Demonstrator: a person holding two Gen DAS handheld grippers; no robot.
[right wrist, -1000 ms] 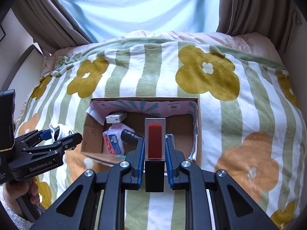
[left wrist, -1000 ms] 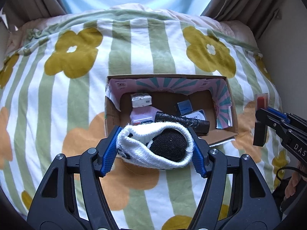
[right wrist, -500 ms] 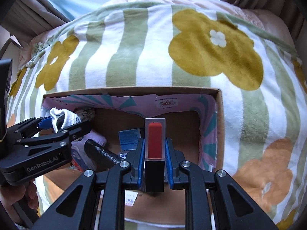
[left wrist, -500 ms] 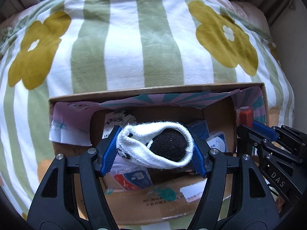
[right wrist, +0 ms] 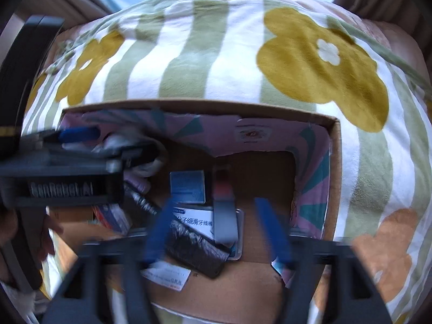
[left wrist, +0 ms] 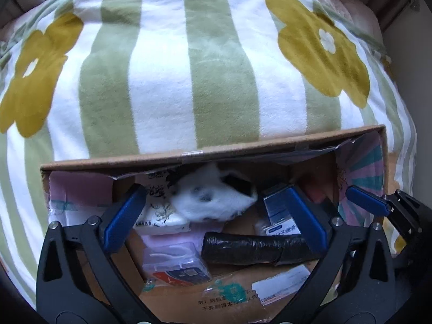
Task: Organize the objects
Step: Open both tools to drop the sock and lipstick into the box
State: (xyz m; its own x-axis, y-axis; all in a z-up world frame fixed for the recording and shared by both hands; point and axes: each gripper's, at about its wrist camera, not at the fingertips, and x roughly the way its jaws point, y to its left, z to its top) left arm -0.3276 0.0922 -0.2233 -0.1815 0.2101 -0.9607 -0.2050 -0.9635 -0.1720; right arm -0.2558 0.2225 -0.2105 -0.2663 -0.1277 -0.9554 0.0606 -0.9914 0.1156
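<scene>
Inside the cardboard box [left wrist: 243, 145], both tongs [left wrist: 213, 216] [right wrist: 213, 232] gape empty; the rolled sock [left wrist: 213, 199] lies blurred.

The cardboard box [left wrist: 243, 145] sat on the blanket [left wrist: 189, 67]. Inside, the rolled sock [left wrist: 213, 199] lay behind the bag roll [left wrist: 253, 248], with the floss case [left wrist: 175, 262] to that roll's left.

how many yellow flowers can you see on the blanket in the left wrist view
2 on the blanket: one yellow flower at the far left, another at the upper right. Both lie beyond the cardboard box. More may be hidden under the box or outside the frame.
</scene>
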